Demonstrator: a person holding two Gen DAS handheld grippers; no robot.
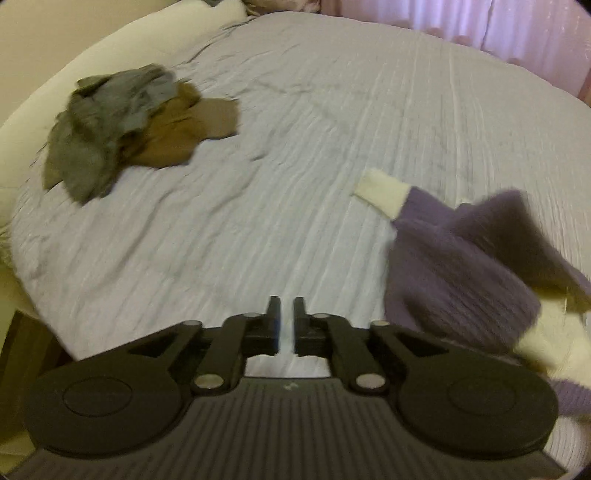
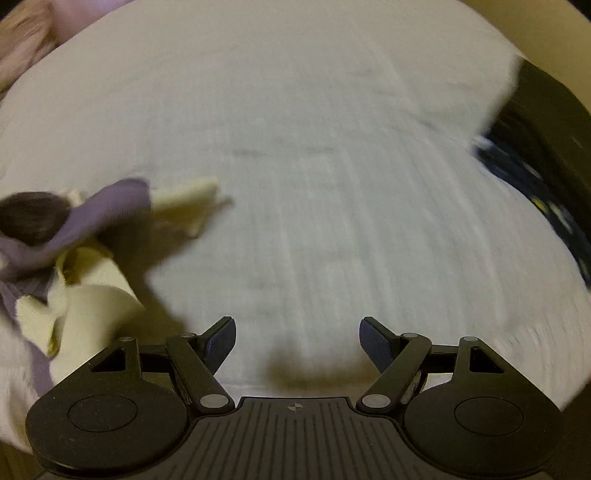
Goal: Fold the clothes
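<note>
A crumpled purple and cream sweater [image 1: 472, 266] lies on the pale lilac bedspread [image 1: 295, 166], right of my left gripper [image 1: 286, 314]. The left gripper's jaws are nearly closed with only a thin gap and nothing between them. In the right wrist view the same sweater [image 2: 74, 251] lies at the left, blurred. My right gripper [image 2: 297, 339] is wide open and empty above the bare bedspread [image 2: 314, 184], to the right of the sweater.
A heap of grey and brown clothes [image 1: 125, 129] lies at the far left of the bed. Cream pillows [image 1: 110, 48] line the left edge, pink curtains [image 1: 498, 29] the far side. A dark patterned object [image 2: 535, 177] sits at the bed's right edge.
</note>
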